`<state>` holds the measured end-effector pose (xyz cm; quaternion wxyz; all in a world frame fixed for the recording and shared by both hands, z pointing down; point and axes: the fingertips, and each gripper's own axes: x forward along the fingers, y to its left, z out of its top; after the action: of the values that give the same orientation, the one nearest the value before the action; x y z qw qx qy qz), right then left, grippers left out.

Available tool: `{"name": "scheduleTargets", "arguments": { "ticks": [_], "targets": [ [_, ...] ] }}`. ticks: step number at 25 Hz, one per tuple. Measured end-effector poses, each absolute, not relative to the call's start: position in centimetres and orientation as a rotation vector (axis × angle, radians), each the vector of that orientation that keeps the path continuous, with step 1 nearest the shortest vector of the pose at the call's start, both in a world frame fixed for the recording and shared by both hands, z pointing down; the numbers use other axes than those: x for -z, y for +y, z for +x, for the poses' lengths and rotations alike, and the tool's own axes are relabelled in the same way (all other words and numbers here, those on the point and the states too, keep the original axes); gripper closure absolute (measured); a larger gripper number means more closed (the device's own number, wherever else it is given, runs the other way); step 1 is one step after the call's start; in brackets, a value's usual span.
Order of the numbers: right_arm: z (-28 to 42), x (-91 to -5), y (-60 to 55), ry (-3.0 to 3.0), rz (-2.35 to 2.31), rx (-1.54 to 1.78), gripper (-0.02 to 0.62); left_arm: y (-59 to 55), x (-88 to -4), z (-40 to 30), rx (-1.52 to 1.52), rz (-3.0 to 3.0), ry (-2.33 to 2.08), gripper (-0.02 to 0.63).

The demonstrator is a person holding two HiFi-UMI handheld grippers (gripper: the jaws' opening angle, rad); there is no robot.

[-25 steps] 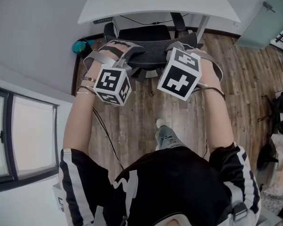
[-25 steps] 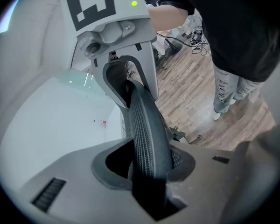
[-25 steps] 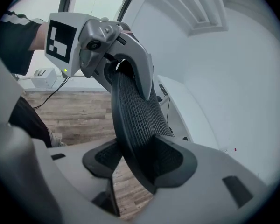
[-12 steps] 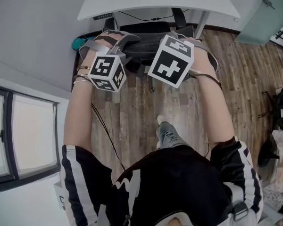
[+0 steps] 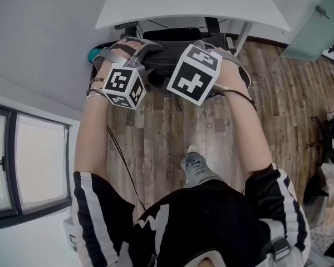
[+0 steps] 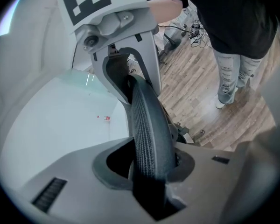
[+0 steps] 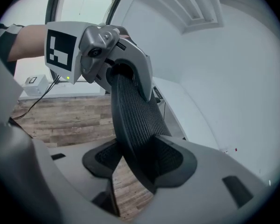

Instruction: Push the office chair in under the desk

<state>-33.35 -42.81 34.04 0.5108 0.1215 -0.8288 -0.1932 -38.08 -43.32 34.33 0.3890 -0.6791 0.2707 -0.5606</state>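
Observation:
The black mesh office chair [image 5: 168, 59] stands at the white desk [image 5: 189, 4], its seat [image 5: 175, 35] partly beneath the desktop. My left gripper [image 5: 141, 50] is shut on the left part of the backrest's top edge [image 6: 147, 125]. My right gripper [image 5: 207, 47] is shut on the right part of the same edge [image 7: 135, 120]. In the left gripper view the mesh edge runs from my jaws [image 6: 149, 164] up to the other gripper [image 6: 126, 73]. The right gripper view shows the mesh wedged between its jaws [image 7: 140, 164]. The chair's base is mostly hidden.
A teal object [image 5: 93, 54] lies on the wood floor by the left wall. A thin cable [image 5: 122, 160] trails across the floor. The person's shoe [image 5: 195, 164] is behind the chair. A glass-fronted cabinet [image 5: 314, 29] stands at the right, a window [image 5: 22, 166] at the left.
The chair has rolled forward, further under the desk. Both grippers moved forward with the backrest, and the person stepped after them.

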Motion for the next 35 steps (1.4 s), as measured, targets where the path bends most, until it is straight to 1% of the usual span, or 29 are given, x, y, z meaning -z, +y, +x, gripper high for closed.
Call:
{"name": "scheduleTargets", "arguments": {
  "ticks": [6, 15, 25, 29, 35],
  "targets": [
    [-36.0, -33.8, -44.9, -1.987, 0.275, 0.497, 0.382, -45.6, -34.0, -40.7, 1.401, -1.728, 0.702, 0.48],
    [-36.5, -33.0, -46.6, -2.011, 0.165, 0.604, 0.388, -47.2, -33.6, -41.3, 1.447, -1.809, 0.729, 0.485],
    [-34.7, -32.5, -50.1, -1.967, 0.132, 0.623, 0.383, -50.1, -33.4, -39.7, 1.437, -1.83, 0.751, 0.487],
    [-33.6, -32.4, -51.7, -1.915, 0.168, 0.567, 0.383, -51.3, -33.1, -38.8, 1.365, -1.726, 0.723, 0.503],
    [-33.3, -33.0, -52.7, -1.935, 0.09, 0.533, 0.38, -52.8, -33.5, -38.2, 1.378, -1.737, 0.738, 0.508]
  ]
}}
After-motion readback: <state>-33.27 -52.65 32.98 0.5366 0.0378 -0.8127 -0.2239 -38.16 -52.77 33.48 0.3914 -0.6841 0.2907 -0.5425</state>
